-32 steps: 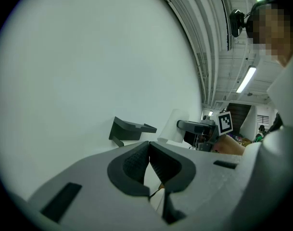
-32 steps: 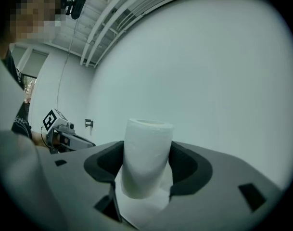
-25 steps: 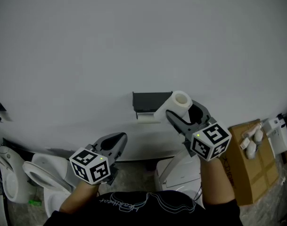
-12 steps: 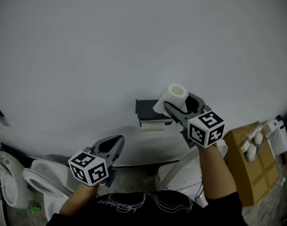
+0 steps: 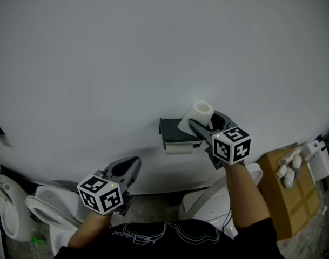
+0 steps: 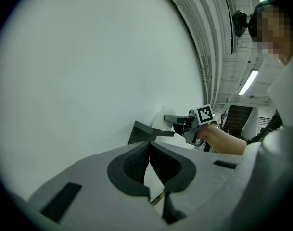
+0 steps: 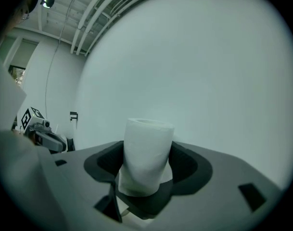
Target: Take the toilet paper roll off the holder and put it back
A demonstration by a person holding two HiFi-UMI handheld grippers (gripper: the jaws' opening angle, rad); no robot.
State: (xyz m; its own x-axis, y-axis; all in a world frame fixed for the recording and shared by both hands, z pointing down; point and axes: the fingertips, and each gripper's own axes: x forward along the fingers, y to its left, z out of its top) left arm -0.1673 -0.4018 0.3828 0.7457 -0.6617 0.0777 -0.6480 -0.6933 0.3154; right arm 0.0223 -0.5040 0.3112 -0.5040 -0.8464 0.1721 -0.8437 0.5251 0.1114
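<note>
Far left, low in the head view, a toilet [image 5: 42, 198] sat by the wall [image 5: 153, 47]. The L tool [image 5: 133, 162] hung above it, jaws brought together w/ nothing btwn them; the left gripper view [image 6: 148, 150] showed the pads meeting at the tips. It was well apart from the holder [image 5: 174, 129], so no help in steadying anything.

Centre: the dark holder was fixed to the wall, w/ a pale piece under it that I couldn't identify. Its bar or arm wasn't clearly shown in any view.

Just right of it, the R tool [image 5: 206, 122] was clamped wide on the toilet paper roll [image 5: 200, 113], jaws pressing both sides of the roll [image 7: 147, 153], core opening facing up and away. The roll was off the holder and sat at its right end. Whether they touched, couldn't tell.

Judged stage: bringing the roll in to re-seat it.

Risks, as I read them:
- Core stood roughly upright. If the holder arm runs level, the roll would need turning first, or it would butt the holder's edge and jam.
- Soft paper plus a side grip only: a knock against the holder could twist or slip the roll out.
- A drop would likely land on or in the second toilet [image 5: 218, 190] directly below.
- Squeezing harder could crush the core.

Far right, a cardboard box [image 5: 288, 185], not involved.
</note>
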